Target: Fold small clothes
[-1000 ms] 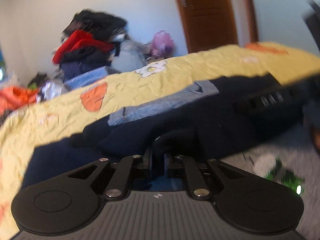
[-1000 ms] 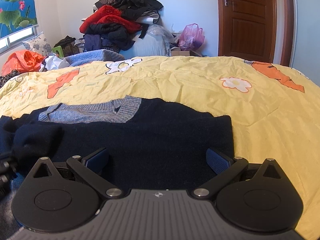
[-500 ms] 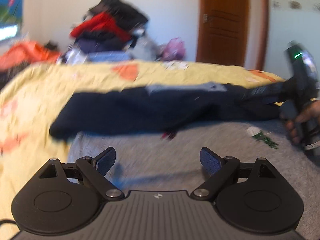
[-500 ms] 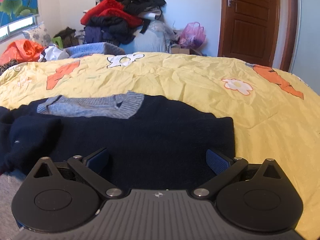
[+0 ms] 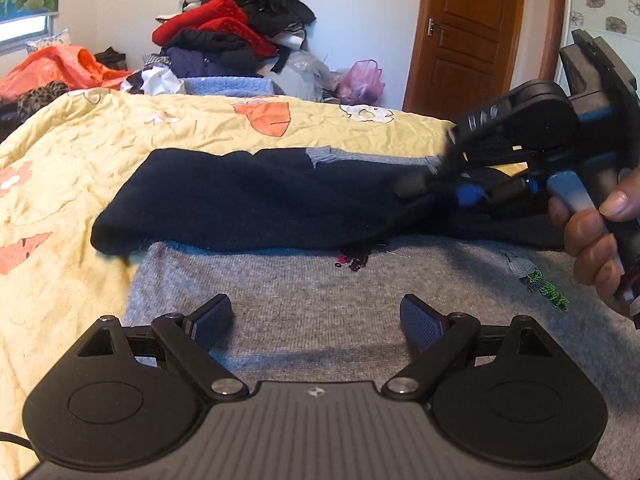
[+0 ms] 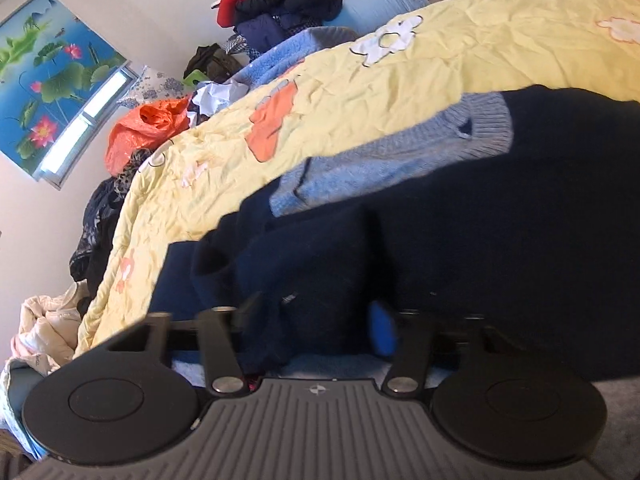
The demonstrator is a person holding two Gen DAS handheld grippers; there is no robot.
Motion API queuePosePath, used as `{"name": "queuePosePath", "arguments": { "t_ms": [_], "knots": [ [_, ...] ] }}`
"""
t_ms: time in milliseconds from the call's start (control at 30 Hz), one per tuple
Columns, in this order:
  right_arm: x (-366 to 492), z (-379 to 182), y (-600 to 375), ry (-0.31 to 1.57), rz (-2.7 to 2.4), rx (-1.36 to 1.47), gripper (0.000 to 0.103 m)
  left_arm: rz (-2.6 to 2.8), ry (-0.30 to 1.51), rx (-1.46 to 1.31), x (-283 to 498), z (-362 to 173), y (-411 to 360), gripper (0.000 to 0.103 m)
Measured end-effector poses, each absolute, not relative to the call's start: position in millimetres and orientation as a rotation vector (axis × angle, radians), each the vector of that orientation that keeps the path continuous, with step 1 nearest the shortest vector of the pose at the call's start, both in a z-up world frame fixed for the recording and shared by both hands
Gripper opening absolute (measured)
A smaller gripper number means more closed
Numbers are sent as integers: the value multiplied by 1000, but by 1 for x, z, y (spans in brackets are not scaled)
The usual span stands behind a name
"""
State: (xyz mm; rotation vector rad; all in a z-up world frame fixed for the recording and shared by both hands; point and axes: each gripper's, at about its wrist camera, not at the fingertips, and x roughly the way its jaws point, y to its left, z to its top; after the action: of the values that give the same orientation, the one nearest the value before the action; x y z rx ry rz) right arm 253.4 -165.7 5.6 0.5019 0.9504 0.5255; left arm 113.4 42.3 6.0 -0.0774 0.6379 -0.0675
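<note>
Navy knit sweater: soft, limp; I'd pinch doubled edges. Right gripper fingers straddle a fold, grip uncertain; left gripper wide open, empty.

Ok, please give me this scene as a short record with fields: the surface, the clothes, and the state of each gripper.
surface: bed with yellow quilt
garment in work: navy sweater, grey collar, partly folded
garment beneath: grey sweater, flat, under the navy one's near edge
left gripper: open, empty, over the grey sweater
right gripper: tilted, navy fabric between the fingers; closure unclear
background: pile of clothes, wooden door
</note>
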Motion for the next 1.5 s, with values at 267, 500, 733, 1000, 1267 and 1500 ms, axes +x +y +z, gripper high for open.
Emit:
{"name": "queuePosePath", "arguments": {
  "t_ms": [267,500,733,1000,1267,1500],
  "knots": [
    [235,71,-158,680,492,85,14,-66,639,-88,113,6,45,92],
    [238,78,-199,653,347,-255,13,-64,639,-103,111,6,48,92],
    [235,35,-241,736,264,-169,13,-63,643,-98,111,7,47,92],
    [235,15,-243,796,281,-64,35,-63,635,-68,111,13,46,92],
    [262,36,-319,713,249,446,75,-139,516,-73,166,64,53,98],
    [300,10,-271,853,256,233,51,-101,700,-18,239,17,30,98]
  ]
}}
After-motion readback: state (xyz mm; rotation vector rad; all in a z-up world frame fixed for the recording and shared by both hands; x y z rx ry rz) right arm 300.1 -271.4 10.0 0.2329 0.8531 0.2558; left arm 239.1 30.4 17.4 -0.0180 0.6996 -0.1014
